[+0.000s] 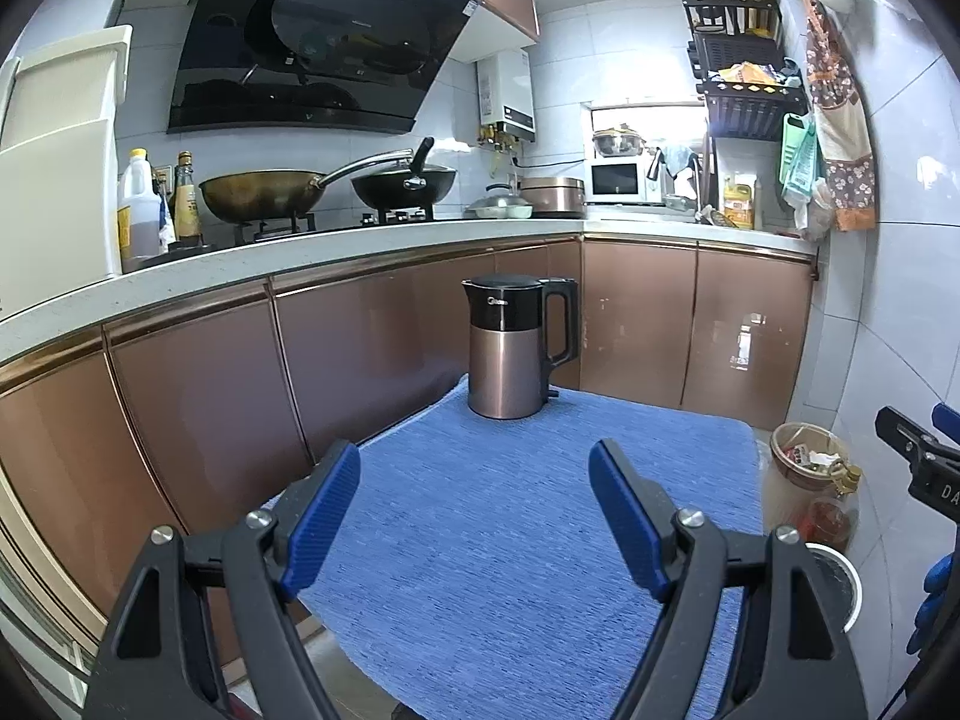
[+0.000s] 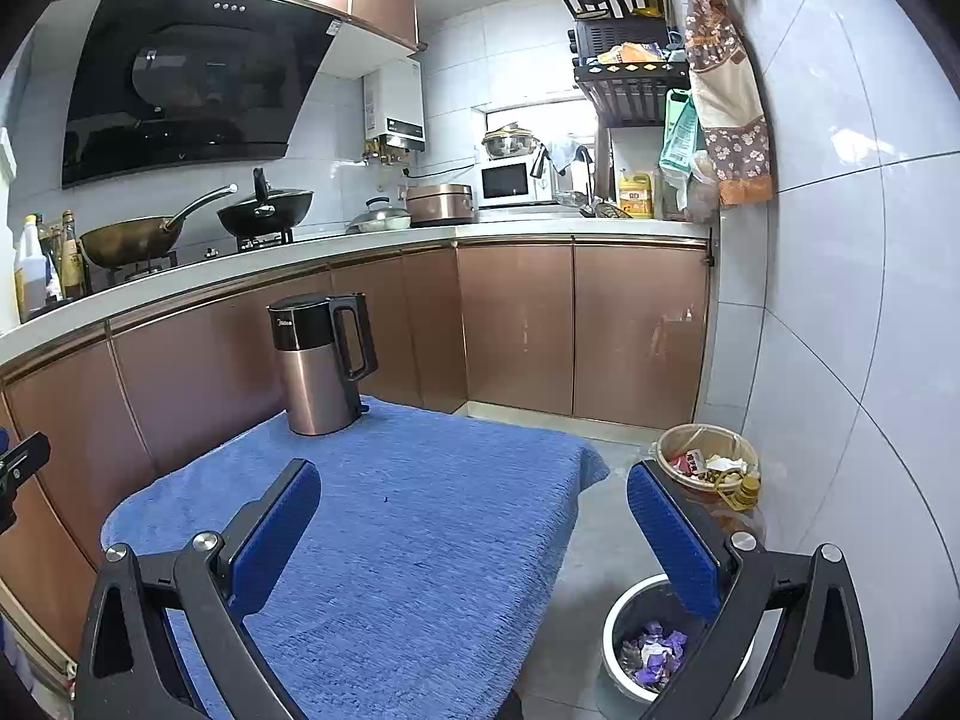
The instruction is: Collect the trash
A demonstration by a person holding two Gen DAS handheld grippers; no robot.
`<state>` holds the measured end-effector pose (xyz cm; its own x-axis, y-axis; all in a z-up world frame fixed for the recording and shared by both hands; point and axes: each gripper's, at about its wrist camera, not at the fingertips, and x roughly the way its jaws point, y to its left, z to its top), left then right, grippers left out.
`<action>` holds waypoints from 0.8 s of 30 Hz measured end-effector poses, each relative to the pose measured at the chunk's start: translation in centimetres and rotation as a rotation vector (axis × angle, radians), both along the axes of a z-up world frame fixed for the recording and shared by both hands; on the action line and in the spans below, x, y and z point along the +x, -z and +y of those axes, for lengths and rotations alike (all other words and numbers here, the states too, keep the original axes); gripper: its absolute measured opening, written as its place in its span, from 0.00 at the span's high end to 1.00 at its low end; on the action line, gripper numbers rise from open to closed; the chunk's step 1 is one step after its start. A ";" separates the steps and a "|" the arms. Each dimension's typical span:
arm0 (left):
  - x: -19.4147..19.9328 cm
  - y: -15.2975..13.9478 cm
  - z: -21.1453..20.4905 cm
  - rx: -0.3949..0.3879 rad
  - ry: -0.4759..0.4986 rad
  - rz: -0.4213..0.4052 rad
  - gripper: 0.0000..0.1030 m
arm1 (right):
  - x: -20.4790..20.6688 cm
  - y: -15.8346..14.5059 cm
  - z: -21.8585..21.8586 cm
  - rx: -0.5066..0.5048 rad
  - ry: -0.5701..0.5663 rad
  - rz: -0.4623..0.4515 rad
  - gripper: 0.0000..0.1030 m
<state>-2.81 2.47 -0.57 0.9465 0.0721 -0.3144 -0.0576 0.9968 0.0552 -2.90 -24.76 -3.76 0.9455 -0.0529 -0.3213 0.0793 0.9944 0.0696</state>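
A small table covered by a blue cloth (image 1: pixel 528 516) (image 2: pixel 396 516) holds only a copper and black electric kettle (image 1: pixel 516 348) (image 2: pixel 321 360) at its far edge. My left gripper (image 1: pixel 474 516) is open and empty above the cloth. My right gripper (image 2: pixel 474 528) is open and empty above the table's right edge. Its right finger (image 2: pixel 672 540) hangs over a white trash bin (image 2: pixel 618 630) on the floor, which holds purple and white wrappers (image 2: pixel 654 654). The bin's rim shows in the left wrist view (image 1: pixel 846 582).
A tan basket (image 2: pixel 708 456) (image 1: pixel 807 450) with scraps and a bottle stands on the floor by the right wall. Copper cabinets (image 1: pixel 360 342) and a countertop with woks, bottles and a microwave run behind the table. The right gripper shows at the left view's right edge (image 1: pixel 918 450).
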 end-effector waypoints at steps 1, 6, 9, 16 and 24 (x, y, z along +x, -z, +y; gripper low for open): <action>0.0 0.0 -0.1 0.000 0.004 0.001 0.24 | 0.0 0.1 -0.1 0.000 0.003 0.001 0.00; 0.1 0.1 -0.2 -0.007 0.018 0.002 0.24 | -0.2 0.2 -0.6 0.005 0.017 0.005 0.00; 0.3 0.5 -0.2 -0.016 0.026 0.007 0.24 | 0.0 0.4 -0.8 0.003 0.022 0.010 0.00; 0.9 0.6 -0.6 -0.038 0.055 0.005 0.24 | 0.4 0.5 -1.0 -0.014 0.043 0.012 0.00; 2.3 1.1 -1.2 -0.041 0.086 0.020 0.24 | 1.2 1.2 -1.9 -0.030 0.079 0.024 0.00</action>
<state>-0.49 1.23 -1.63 0.9423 -0.0222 -0.3339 0.0286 0.9995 0.0142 -1.74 -26.61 -4.99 0.9299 -0.1373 -0.3413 0.1592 0.9865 0.0371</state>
